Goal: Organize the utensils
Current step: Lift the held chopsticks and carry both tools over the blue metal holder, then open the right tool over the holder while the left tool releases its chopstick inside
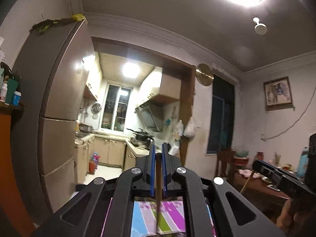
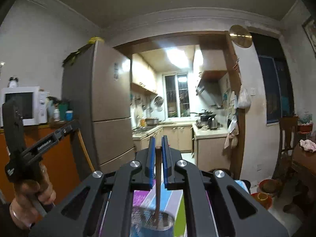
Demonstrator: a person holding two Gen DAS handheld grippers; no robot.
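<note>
In the left wrist view, we see our left gripper (image 1: 158, 150) closed almost fully on a thin brown chopstick (image 1: 158, 177), which stands upright between the two blue pads (image 1: 152, 169) and runs down out of the gap toward the striped cloth (image 1: 171, 215) below. The lower end of that stick blurs against the cloth, so we cannot tell where it ends.

In the right wrist view, our right gripper (image 2: 158, 144) is likewise pinched nearly closed on a second brown chopstick (image 2: 158, 183). This one reaches down into a round metal utensil holder (image 2: 152, 220) with a perforated wall, standing on the same pink, blue, green and grey striped cloth (image 2: 142, 195). The stick's lower end is inside the holder's rim.

Each tool shows in the other's camera: the right gripper body appears at the lower right edge of the left view, and the left gripper body, held in the left hand (image 2: 29, 197), sits at the lower left of the right view.

Beyond the fingers we look at a tall grey fridge (image 2: 102, 102), a lit kitchen (image 2: 177, 106) through a wooden doorway, a white microwave (image 2: 25, 104) on an orange cabinet (image 2: 59, 158), and a dark wooden table (image 1: 262, 187) to the right with clutter on it.
</note>
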